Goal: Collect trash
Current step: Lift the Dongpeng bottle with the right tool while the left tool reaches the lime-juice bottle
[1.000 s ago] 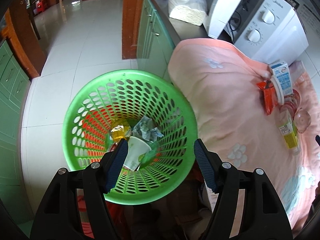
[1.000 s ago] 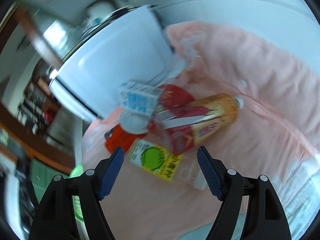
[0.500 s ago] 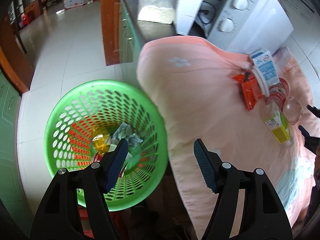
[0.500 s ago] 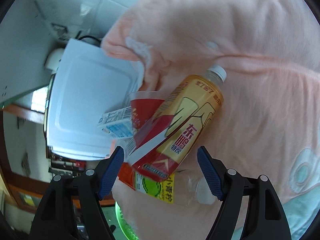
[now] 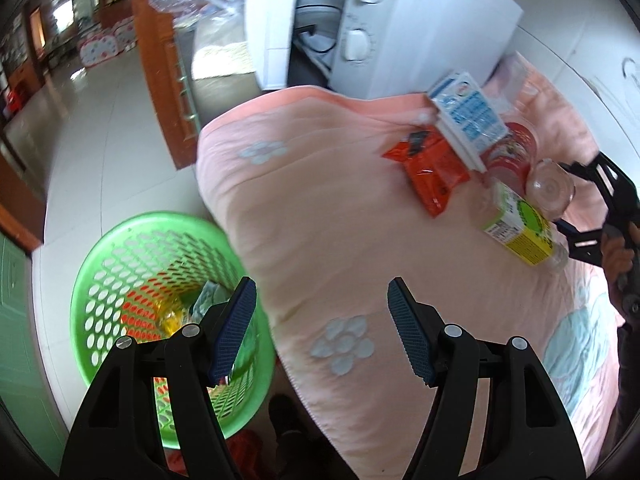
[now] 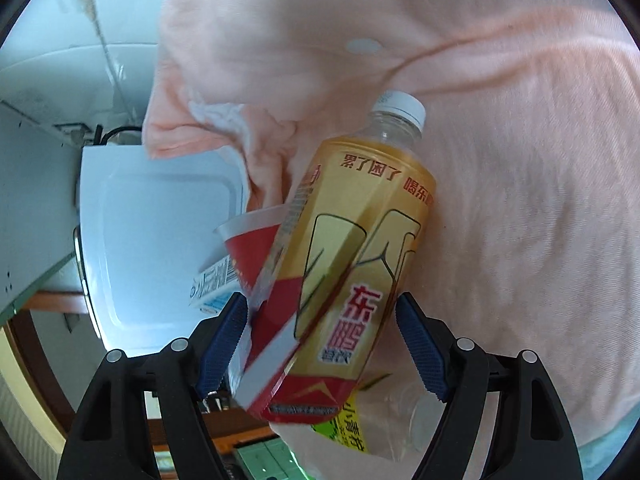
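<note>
Here the right gripper (image 6: 320,344) has the yellow drink bottle (image 6: 352,264) between its jaws, which are opening and do not press it. The bottle lies on the pink cloth (image 6: 520,160), touching a red cup (image 6: 256,240) and a green-label bottle (image 6: 352,436) beneath. Closing now may catch the cup too, or make the round bottle slip. The left gripper (image 5: 322,332) hangs open and empty, near the green basket (image 5: 120,248) on the left.

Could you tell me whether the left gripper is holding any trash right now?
No, the left gripper stands open and empty over the pink blanket beside the green basket.
</note>
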The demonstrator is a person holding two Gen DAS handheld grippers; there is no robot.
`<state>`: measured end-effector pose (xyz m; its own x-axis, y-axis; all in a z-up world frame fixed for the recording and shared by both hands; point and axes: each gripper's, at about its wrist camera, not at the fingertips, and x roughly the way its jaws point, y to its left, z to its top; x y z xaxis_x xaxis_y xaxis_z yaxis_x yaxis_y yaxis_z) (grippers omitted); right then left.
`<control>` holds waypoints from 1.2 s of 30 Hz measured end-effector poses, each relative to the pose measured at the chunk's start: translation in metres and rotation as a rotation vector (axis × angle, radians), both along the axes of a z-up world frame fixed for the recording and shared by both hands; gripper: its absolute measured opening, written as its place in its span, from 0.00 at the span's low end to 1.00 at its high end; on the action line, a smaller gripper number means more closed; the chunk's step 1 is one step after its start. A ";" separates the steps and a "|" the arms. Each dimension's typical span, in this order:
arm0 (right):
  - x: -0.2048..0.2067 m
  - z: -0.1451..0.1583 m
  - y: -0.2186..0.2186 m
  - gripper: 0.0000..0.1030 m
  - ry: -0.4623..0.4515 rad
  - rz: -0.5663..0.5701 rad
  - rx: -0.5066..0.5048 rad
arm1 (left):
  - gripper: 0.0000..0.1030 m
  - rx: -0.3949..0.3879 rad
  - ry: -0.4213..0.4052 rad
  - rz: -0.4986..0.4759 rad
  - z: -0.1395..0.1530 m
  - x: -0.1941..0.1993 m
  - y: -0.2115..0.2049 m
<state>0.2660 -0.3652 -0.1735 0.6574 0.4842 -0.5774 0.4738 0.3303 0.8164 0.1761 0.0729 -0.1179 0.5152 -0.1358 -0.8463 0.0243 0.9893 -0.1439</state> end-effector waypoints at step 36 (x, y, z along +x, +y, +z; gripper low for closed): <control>-0.052 0.029 -0.022 0.61 -0.112 0.052 -0.032 | 0.71 0.108 -0.106 -0.476 0.023 0.016 -0.146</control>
<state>0.2143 -0.3868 -0.1446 0.6932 0.5015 -0.5177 0.3618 0.3790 0.8517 0.1925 -0.0734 -0.0944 0.5014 -0.2919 -0.8145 0.4861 0.8738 -0.0139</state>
